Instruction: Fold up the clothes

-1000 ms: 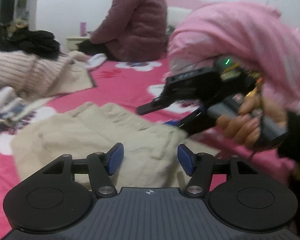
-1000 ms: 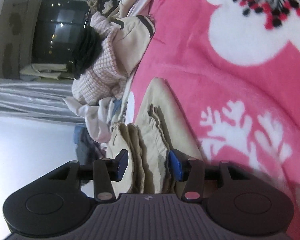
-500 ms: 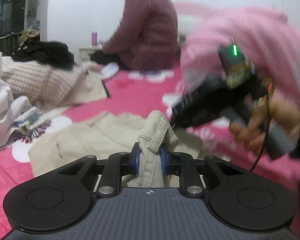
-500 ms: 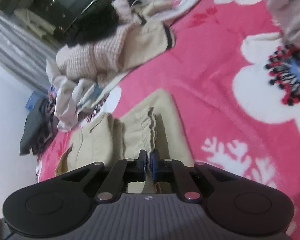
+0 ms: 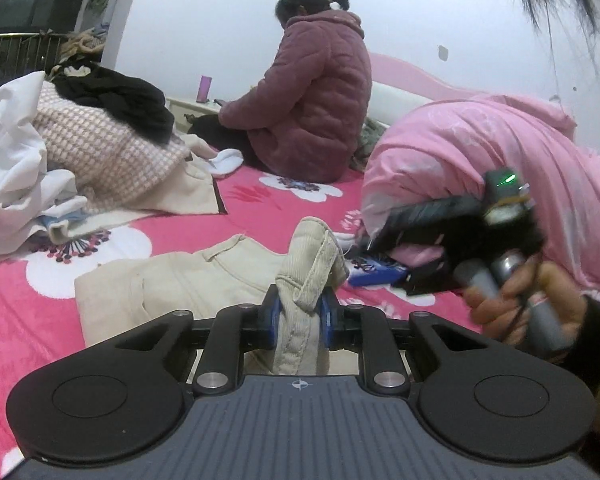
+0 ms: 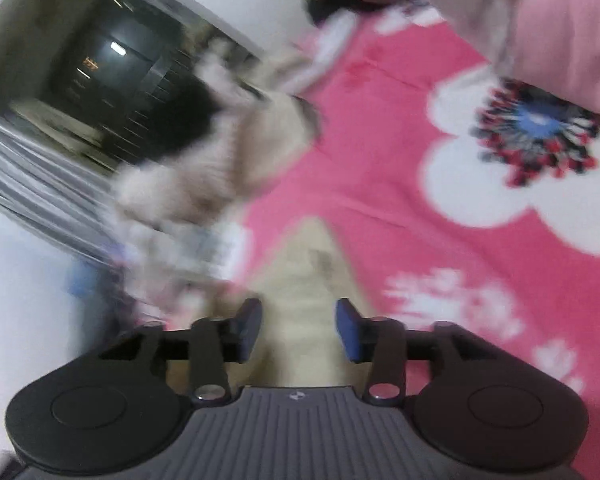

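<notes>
At the bottom centre of each view, our left tongs [image 5: 299,322] have pinched a fold of the beige trousers [image 5: 204,280] and lifted it off the bed [image 5: 260,200], while our right tongs [image 6: 298,330] have just sprung open to half-wide, pads off the cloth, so the fold now hangs on one grip.

Clothes pile [image 5: 80,152] blocks left; pink blanket [image 5: 260,200] beyond trousers [image 5: 204,280] bare.

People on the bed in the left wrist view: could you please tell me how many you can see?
2. One in a maroon padded jacket sits at the far side of the bed, back turned. One in a pink jacket leans in at right, holding the right claw. Others may be out of frame.
</notes>
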A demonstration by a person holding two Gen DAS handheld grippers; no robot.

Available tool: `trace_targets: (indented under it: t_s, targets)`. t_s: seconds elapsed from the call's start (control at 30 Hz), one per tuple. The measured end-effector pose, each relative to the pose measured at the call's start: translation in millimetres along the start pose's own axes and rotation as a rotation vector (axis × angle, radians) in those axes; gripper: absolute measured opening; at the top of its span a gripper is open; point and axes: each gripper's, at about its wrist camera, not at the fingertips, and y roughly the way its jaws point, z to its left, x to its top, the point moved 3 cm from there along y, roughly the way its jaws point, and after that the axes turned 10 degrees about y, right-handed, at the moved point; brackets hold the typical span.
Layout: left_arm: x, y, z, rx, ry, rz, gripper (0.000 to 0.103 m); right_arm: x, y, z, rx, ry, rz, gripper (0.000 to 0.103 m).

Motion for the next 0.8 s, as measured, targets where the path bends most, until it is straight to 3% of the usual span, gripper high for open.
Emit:
trace_targets:
  t_s: [0.07, 0.13, 0.23, 0.3, 0.37, 0.47, 0.6, 0.7, 0.73, 0.77, 0.8]
  targets:
    - [-0.8, -0.4, -1.2, -0.002, 0.016, 0.002, 0.019, -2.5, 8.7, 2.9, 0.085, 0.076, 0.075, 0.077]
    - [-1.4, -1.0, -3.4, 0.0, 0.033, 0.001, 0.019, -4.5, 25.1, 0.6, 0.129, 0.159, 0.167, 0.079]
    - [-2.7, -2.6, -5.1, 0.005, 0.047, -0.007, 0.019, -5.1, 61.1, -14.8, 0.07, 0.279, 0.291, 0.083]
    - [-4.2, -3.9, -5.1, 0.005, 0.049, -0.008, 0.019, -4.2, 73.4, -18.1, 0.054, 0.305, 0.314, 0.087]
    - [-5.6, -3.6, -6.3, 0.001, 0.065, -0.006, 0.019, -3.6, 81.2, -15.0, 0.077, 0.316, 0.341, 0.098]
    - [-7.4, -2.6, -9.4, -0.001, 0.095, -0.004, 0.019, -3.0, 90.8, -0.6, 0.095, 0.291, 0.399, 0.098]
    - [-7.5, -2.1, -10.9, 0.0, 0.109, -0.011, 0.019, -10.1, 101.5, 12.2, 0.03, 0.218, 0.466, 0.098]
    - [-8.5, -1.1, -10.5, -0.009, 0.103, -0.012, 0.019, -19.8, 107.9, 26.6, 0.013, 0.136, 0.497, 0.085]
    - [-9.2, -0.4, -11.0, -0.01, 0.103, -0.012, 0.019, -22.8, 109.9, 31.6, 0.002, 0.103, 0.497, 0.074]
    - [-9.7, 1.0, -12.0, -0.013, 0.106, -0.008, 0.019, -24.6, 111.4, 35.3, -0.012, 0.07, 0.489, 0.054]
    - [-10.1, 2.4, -13.1, -0.014, 0.111, -0.004, 0.019, -26.3, 112.3, 38.5, -0.025, 0.04, 0.48, 0.042]
